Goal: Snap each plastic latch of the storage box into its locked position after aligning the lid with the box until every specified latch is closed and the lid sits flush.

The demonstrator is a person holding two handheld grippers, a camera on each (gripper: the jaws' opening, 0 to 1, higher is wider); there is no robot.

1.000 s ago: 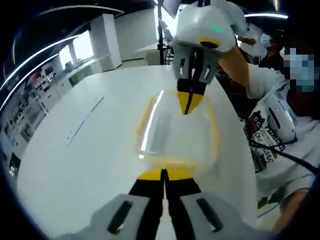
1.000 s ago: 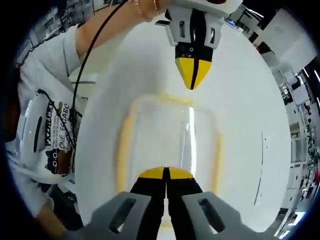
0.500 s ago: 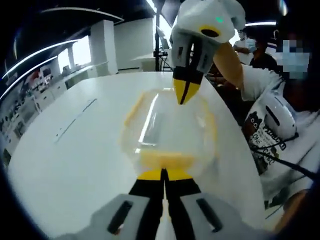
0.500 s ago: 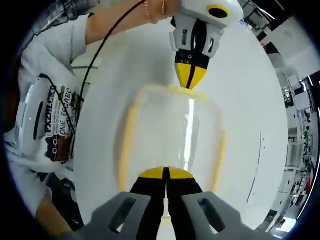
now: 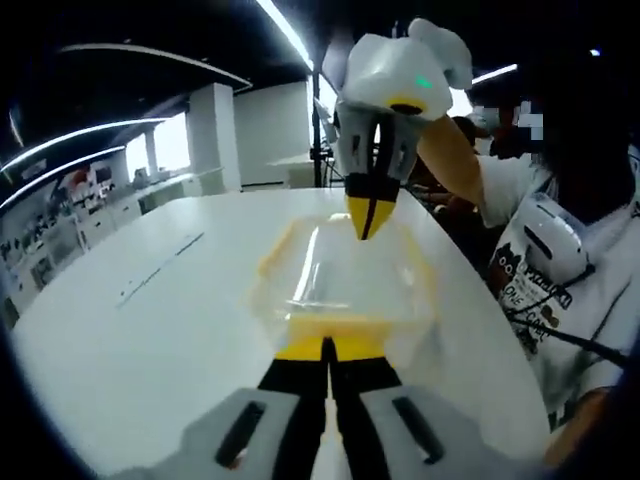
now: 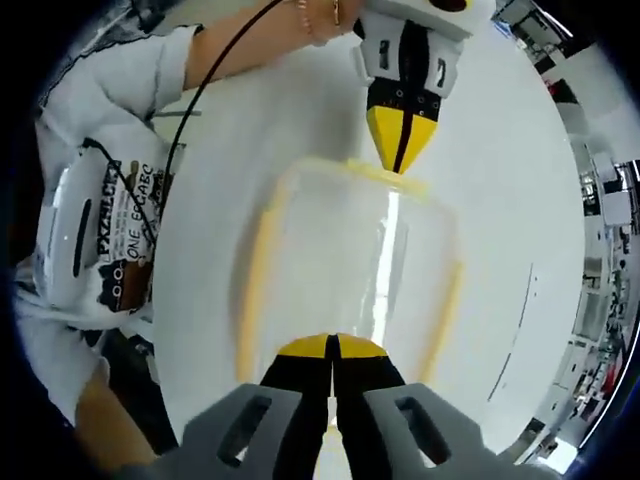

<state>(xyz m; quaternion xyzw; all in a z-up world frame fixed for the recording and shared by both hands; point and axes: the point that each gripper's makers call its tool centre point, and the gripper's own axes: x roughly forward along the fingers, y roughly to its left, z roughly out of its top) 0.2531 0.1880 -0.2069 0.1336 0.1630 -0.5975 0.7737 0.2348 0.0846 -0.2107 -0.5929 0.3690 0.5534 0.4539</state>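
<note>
clear storage box (image 6: 345, 260) w/ yellow rim sits on the white table (image 6: 500, 180), clear lid (image 5: 345, 275) on top, nothing visible inside thru the plastic. it lies between the two grippers, one at each short end. left gripper (image 5: 327, 347) at the near end in left gripper view, jaws pressed together, yellow tips right at the yellow end latch (image 5: 325, 328); can't tell if they actually touch it. right gripper (image 6: 332, 346) same in right gripper view: jaws closed tip to tip, nothing between them, tips at the near edge of the box. each gripper shows in the other's view at the far end, tips pointing down onto the far rim, jaws together there too. person in white printed shirt (image 6: 100, 240) beside the table, bare forearm (image 6: 250, 45) running to the far gripper. vs 1 s ago: both grippers have closed in on the box ends; in right gripper view the far gripper was clear of the rim, now its tips sit at the far edge. box itself looks to have stayed in the same spot on the table, views just tilted.
</note>
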